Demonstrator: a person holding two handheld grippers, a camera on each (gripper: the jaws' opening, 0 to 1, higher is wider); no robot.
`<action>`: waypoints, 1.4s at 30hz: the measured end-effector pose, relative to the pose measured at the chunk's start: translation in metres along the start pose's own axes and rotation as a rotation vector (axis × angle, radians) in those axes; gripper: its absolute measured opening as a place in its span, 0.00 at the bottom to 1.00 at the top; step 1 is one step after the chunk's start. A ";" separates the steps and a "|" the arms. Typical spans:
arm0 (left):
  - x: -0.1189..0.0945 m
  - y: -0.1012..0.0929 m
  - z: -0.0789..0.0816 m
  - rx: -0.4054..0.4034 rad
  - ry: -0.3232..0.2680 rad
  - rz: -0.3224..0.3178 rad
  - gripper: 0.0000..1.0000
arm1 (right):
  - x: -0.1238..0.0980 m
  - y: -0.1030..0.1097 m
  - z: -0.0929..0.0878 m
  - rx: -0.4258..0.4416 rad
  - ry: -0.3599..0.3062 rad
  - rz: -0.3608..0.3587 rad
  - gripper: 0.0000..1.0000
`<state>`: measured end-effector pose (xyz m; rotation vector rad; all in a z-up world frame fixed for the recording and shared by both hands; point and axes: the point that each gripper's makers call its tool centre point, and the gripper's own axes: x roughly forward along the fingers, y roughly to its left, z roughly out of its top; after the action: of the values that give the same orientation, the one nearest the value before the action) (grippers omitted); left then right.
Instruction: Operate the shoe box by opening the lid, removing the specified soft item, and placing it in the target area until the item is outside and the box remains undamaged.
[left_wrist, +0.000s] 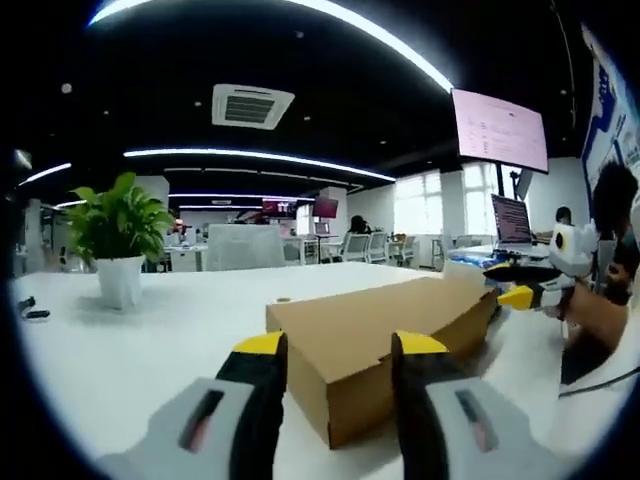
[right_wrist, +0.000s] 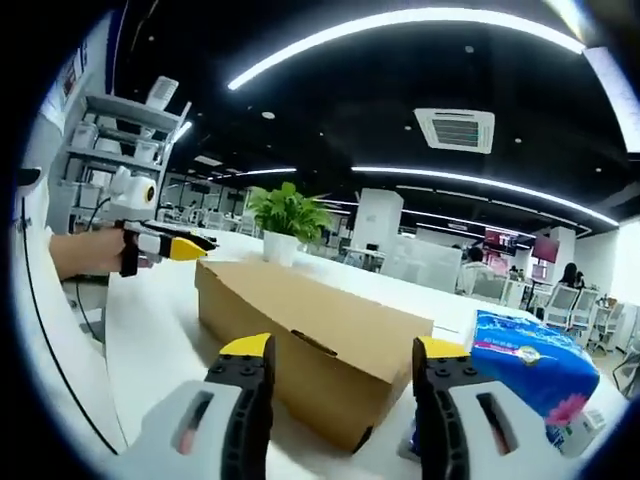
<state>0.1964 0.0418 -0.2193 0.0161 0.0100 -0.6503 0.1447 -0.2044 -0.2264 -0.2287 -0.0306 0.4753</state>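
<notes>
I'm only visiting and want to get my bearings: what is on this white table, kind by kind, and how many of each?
Cardboard shoe box, lid closed: 1
Potted plant: 1
Blue soft pack beside the box: 1
Handheld tools, left tool and right tool, both open: 2
Total: 5

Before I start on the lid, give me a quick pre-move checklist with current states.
1. Shoe box lid closed and flat: ok.
2. Left hand-held gripper open, at one end of the box: ok.
3. Right hand-held gripper open, at the opposite end: ok.
4. Box undamaged: ok on the faces shown.
5. Soft item inside: cannot tell, lid shut.
6. Bare table for placement: ok; blue packet beside box, potted plant farther off.
</notes>
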 end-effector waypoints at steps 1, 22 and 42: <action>-0.002 0.001 0.004 0.005 0.000 -0.005 0.54 | 0.000 -0.002 0.006 0.015 -0.014 0.005 0.49; -0.048 0.031 0.062 0.103 -0.080 -0.032 0.55 | -0.022 -0.029 0.078 0.072 -0.187 0.073 0.63; -0.035 0.020 0.031 0.021 -0.035 -0.071 0.55 | -0.025 -0.029 0.071 0.062 -0.200 0.048 0.55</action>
<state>0.1806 0.0780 -0.1871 0.0243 -0.0301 -0.7219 0.1301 -0.2259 -0.1498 -0.1201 -0.2061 0.5452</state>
